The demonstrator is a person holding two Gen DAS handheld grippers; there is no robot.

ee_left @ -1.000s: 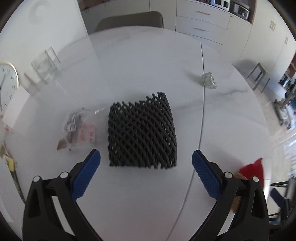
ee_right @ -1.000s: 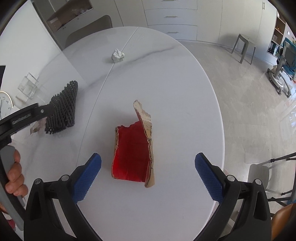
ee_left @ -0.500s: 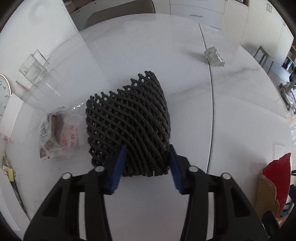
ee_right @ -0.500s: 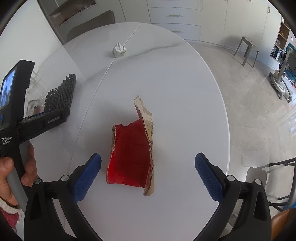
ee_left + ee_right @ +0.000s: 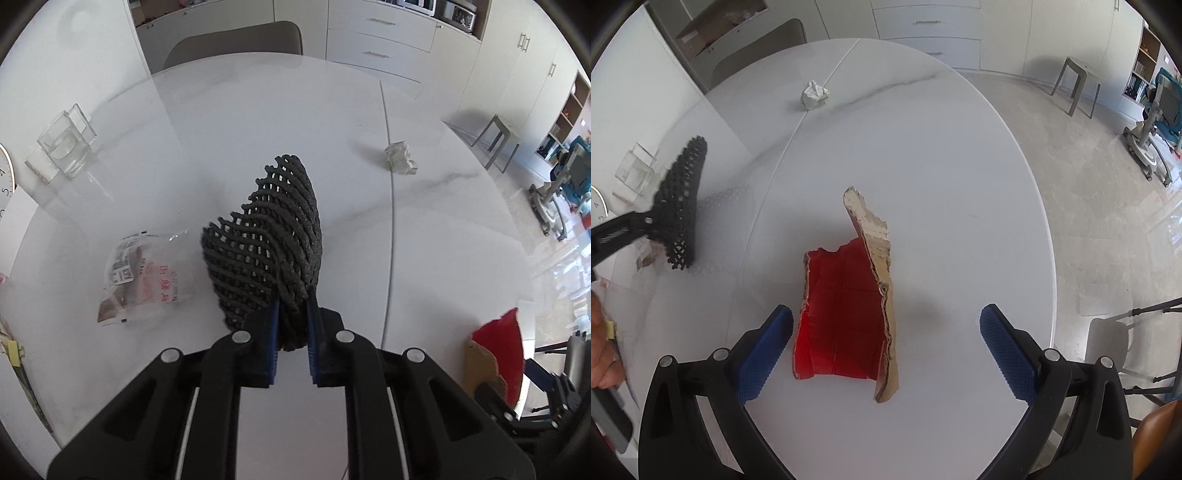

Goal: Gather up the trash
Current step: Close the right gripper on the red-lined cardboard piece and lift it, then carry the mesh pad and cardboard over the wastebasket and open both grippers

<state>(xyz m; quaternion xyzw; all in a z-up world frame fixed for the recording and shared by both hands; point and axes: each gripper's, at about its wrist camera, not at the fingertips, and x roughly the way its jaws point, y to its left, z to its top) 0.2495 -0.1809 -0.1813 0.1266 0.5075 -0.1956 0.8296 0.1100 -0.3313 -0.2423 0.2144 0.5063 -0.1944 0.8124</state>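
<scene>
A black foam mesh net (image 5: 266, 236) is folded up and lifted off the white table (image 5: 240, 122). My left gripper (image 5: 291, 306) is closing, its blue pads pressing the net's near edge. The right wrist view shows the same net (image 5: 679, 206) hanging at the far left. A torn red cardboard piece (image 5: 842, 314) lies on the table between the fingers of my right gripper (image 5: 886, 321), which stands open without touching it. A clear plastic wrapper (image 5: 144, 277) lies left of the net, and a crumpled white paper ball (image 5: 400, 162) sits farther back right.
A glass container (image 5: 66, 147) and a clock (image 5: 5, 173) stand at the table's left edge by the wall. A chair (image 5: 236, 40) is at the far end. A person's hand (image 5: 602, 350) shows at the left. The table's right edge drops to the floor.
My left gripper went from wide open to shut on the net, which folded from flat into an upright crease and rose from the table. The right gripper crept closer to the red cardboard.
</scene>
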